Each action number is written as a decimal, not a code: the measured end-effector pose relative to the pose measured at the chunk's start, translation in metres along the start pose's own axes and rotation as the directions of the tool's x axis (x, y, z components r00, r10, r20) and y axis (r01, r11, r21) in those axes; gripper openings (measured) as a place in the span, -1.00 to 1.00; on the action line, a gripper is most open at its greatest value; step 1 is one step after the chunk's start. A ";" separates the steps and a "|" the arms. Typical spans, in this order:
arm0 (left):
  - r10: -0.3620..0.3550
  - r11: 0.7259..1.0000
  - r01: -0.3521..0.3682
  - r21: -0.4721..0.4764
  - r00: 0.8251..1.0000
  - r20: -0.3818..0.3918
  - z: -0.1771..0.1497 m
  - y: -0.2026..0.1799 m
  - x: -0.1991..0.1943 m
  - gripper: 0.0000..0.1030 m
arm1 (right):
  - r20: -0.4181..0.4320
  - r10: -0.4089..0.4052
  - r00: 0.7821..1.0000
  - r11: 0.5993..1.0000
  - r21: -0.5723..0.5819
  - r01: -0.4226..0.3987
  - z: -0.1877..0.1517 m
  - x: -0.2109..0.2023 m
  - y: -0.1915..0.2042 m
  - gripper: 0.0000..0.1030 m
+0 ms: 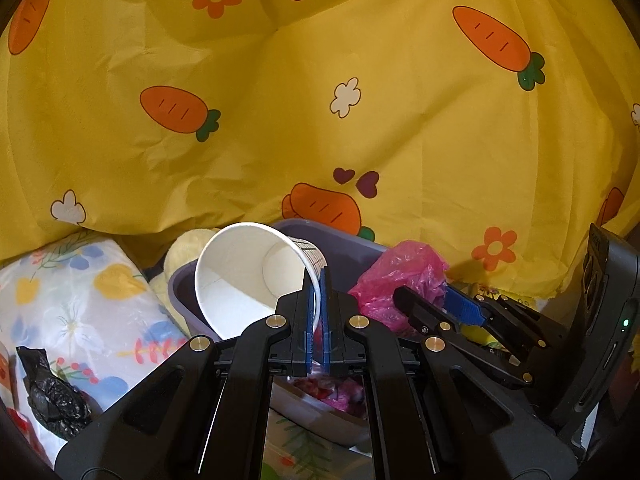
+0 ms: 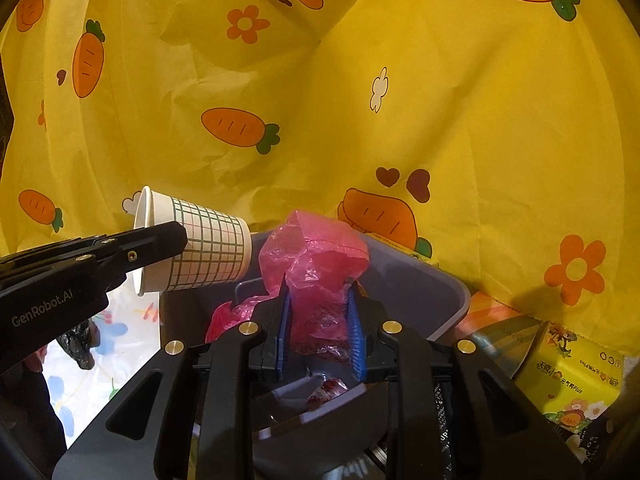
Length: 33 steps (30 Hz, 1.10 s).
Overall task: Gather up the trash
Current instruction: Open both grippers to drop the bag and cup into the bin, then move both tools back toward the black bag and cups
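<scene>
Paper cup (image 1: 256,276) is clamped by left gripper (image 1: 319,308) over bin (image 2: 448,292); pink bag (image 2: 316,276) sits between right gripper (image 2: 318,320) pads, contact unclear.

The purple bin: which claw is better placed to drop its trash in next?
Probably the right claw: its pink bag hangs directly above the purple bin. The left claw holds the paper cup at the bin's edge.
</scene>
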<state>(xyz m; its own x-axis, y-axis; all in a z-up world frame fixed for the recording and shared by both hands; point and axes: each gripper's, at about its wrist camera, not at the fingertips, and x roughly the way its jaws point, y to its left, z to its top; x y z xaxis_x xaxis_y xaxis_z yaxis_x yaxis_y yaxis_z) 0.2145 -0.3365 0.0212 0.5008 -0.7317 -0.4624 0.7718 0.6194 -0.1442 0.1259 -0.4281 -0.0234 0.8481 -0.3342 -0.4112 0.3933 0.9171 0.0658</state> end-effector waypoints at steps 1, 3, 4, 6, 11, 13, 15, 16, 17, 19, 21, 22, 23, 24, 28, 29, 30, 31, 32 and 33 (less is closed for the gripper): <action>-0.011 1.000 0.011 -0.016 1.000 -0.008 -0.001 0.003 0.001 -0.84 | -0.003 -0.002 1.000 1.000 0.001 0.002 0.000 0.001 0.000 -0.33; -0.005 0.999 0.005 -0.043 1.000 -0.003 -0.002 0.010 0.000 -0.35 | -0.001 -0.003 1.000 1.000 0.004 0.003 -0.001 0.001 -0.001 -0.25; 0.006 0.999 -0.005 -0.052 1.000 0.012 -0.004 0.014 -0.004 -0.07 | -0.001 -0.006 1.000 1.000 0.004 0.006 -0.001 0.000 -0.001 -0.18; 0.049 0.997 -0.046 -0.065 0.998 0.041 -0.005 0.021 -0.013 0.26 | -0.001 -0.011 1.000 1.000 0.005 0.011 -0.002 0.001 -0.002 -0.14; 0.148 0.984 -0.136 -0.111 0.983 0.108 -0.010 0.038 -0.048 0.86 | 0.012 -0.019 1.000 1.000 0.024 0.018 -0.002 -0.005 -0.004 0.21; 0.207 0.975 -0.194 -0.110 0.971 0.120 -0.013 0.042 -0.062 0.89 | 0.027 -0.023 0.999 0.999 0.031 0.022 -0.002 -0.010 -0.004 0.39; 0.274 0.958 -0.261 -0.115 0.955 0.116 -0.018 0.047 -0.076 0.89 | 0.040 -0.025 0.999 0.999 0.035 0.023 -0.002 -0.017 -0.003 0.58; 0.307 0.948 -0.294 -0.123 0.946 0.106 -0.021 0.050 -0.083 0.89 | 0.050 -0.030 0.998 0.999 0.036 0.028 -0.002 -0.020 -0.002 0.69; 0.331 0.939 -0.317 -0.133 0.938 0.099 -0.025 0.054 -0.091 0.89 | 0.061 -0.034 0.998 0.999 0.035 0.032 -0.003 -0.024 -0.001 0.71; 0.363 0.925 -0.346 -0.153 0.926 0.101 -0.033 0.060 -0.107 0.89 | 0.062 -0.040 0.997 0.999 0.030 0.038 -0.003 -0.028 0.002 0.73; 0.410 0.905 -0.391 -0.167 0.907 0.098 -0.041 0.065 -0.122 0.89 | 0.058 -0.025 0.998 0.999 0.034 0.023 -0.004 -0.033 0.005 0.74; 0.433 0.895 -0.414 -0.168 0.896 0.098 -0.045 0.067 -0.130 0.89 | 0.057 -0.015 0.998 0.999 0.036 0.013 -0.005 -0.036 0.007 0.78; 0.464 0.880 -0.444 -0.171 0.881 0.098 -0.050 0.069 -0.137 0.89 | 0.062 -0.006 0.998 0.999 0.037 0.004 -0.006 -0.040 0.010 0.85; 0.489 0.866 -0.469 -0.173 0.867 0.097 -0.053 0.071 -0.145 0.89 | 0.071 0.004 0.997 0.999 0.038 -0.007 -0.007 -0.045 0.013 0.85; 0.559 0.822 -0.535 -0.197 0.824 0.093 -0.070 0.078 -0.175 0.89 | 0.091 0.067 0.994 0.997 0.019 -0.069 -0.012 -0.062 0.036 0.87; 0.574 0.810 -0.549 -0.208 0.814 0.090 -0.074 0.080 -0.182 0.89 | 0.093 0.088 0.992 0.996 0.016 -0.090 -0.013 -0.065 0.042 0.87; 0.590 0.798 -0.563 -0.215 0.803 0.086 -0.079 0.082 -0.190 0.89 | 0.094 0.110 0.989 0.994 0.011 -0.111 -0.015 -0.069 0.049 0.87; 0.606 0.786 -0.578 -0.221 0.791 0.084 -0.083 0.084 -0.197 0.89 | 0.093 0.130 0.987 0.991 0.006 -0.132 -0.016 -0.072 0.056 0.87; 0.622 0.772 -0.593 -0.229 0.779 0.081 -0.088 0.087 -0.204 0.89 | 0.090 0.154 0.984 0.988 0.002 -0.155 -0.018 -0.074 0.063 0.87; 0.632 0.763 -0.603 -0.235 0.771 0.076 -0.093 0.089 -0.210 0.89 | 0.082 0.183 0.980 0.983 -0.005 -0.183 -0.019 -0.077 0.071 0.87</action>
<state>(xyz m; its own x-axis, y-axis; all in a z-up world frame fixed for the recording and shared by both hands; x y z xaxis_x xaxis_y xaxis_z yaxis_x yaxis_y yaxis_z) 0.1415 -0.1015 0.0245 0.9040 -0.1941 -0.3809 0.1950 0.9801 -0.0367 0.0819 -0.3329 -0.0045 0.9320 -0.1773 -0.3163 0.2293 0.9639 0.1356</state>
